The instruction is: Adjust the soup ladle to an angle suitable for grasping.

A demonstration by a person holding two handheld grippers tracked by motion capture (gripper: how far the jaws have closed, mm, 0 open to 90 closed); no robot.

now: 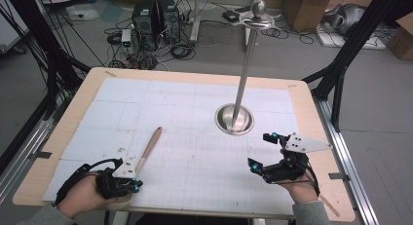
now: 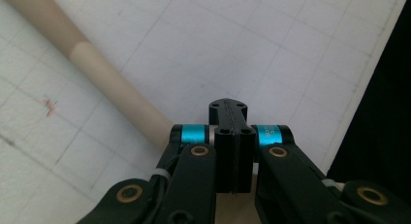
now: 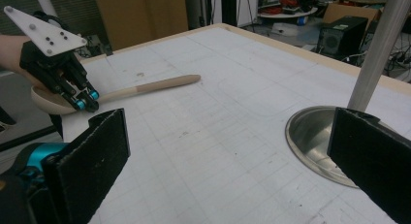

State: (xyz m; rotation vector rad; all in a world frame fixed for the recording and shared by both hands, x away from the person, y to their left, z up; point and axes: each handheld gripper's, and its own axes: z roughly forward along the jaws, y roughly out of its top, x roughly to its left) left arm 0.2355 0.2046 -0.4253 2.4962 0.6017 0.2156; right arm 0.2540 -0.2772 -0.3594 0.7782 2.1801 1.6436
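A wooden spoon (image 1: 150, 146) lies on the white gridded mat, handle pointing away from me and bowl near the front edge. My left gripper (image 1: 135, 186) is shut, its tips right over the spoon where handle meets bowl; nothing sits between the jaws. In the left gripper view the closed jaws (image 2: 228, 107) cover the spoon's handle (image 2: 111, 83), which runs off to the upper left. My right gripper (image 1: 263, 149) stands wide open and empty at the front right, near the steel stand's dish base (image 1: 234, 120). The right gripper view looks between its open jaws (image 3: 232, 136) to the spoon (image 3: 155, 85) and left gripper (image 3: 86, 104).
A tall steel pole (image 1: 246, 64) rises from the dish base (image 3: 315, 136) right of centre. The mat (image 1: 185, 103) covers most of a wooden table (image 1: 311, 118). Computer towers (image 1: 156, 18), cables and cardboard boxes (image 1: 304, 8) sit on the floor beyond.
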